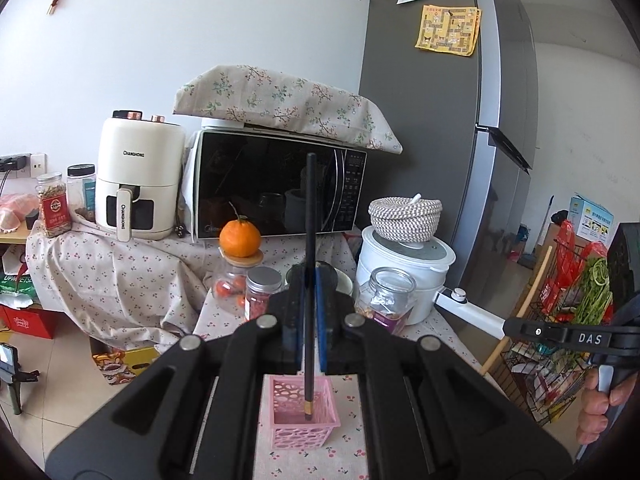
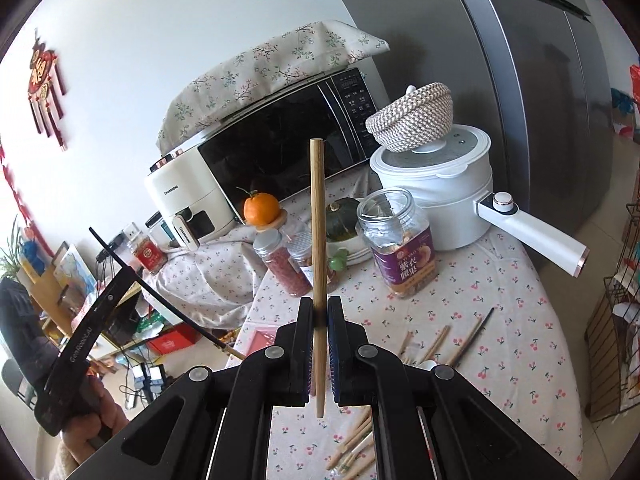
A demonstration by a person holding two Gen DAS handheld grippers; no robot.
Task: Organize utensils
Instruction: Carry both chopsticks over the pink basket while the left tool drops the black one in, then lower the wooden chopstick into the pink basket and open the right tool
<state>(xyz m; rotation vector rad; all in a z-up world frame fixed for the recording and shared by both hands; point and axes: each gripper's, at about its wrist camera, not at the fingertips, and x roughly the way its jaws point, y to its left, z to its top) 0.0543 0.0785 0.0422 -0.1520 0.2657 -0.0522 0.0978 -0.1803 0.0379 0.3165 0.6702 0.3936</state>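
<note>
Left gripper (image 1: 308, 300) clamps a black chopstick (image 1: 310, 216) upright at frame centre, lower tip inside the pink basket (image 1: 318, 426). Right gripper (image 2: 320, 316) clamps a wooden chopstick (image 2: 318, 216) vertically at centre; loose chopsticks (image 2: 436, 342) lie lower right.

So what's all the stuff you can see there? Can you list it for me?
black chopstick: one, black, upright in left gripper, tip in basket
pink basket: one, pink, on table
wooden chopstick: one, tan, upright in right gripper
loose chopsticks: several, tan, on tablecloth
microwave: one, black, under floral cloth
air fryer: one, cream
orange: one, on jar lid
pot: one, white
fridge: grey
left gripper: shut
right gripper: shut
</note>
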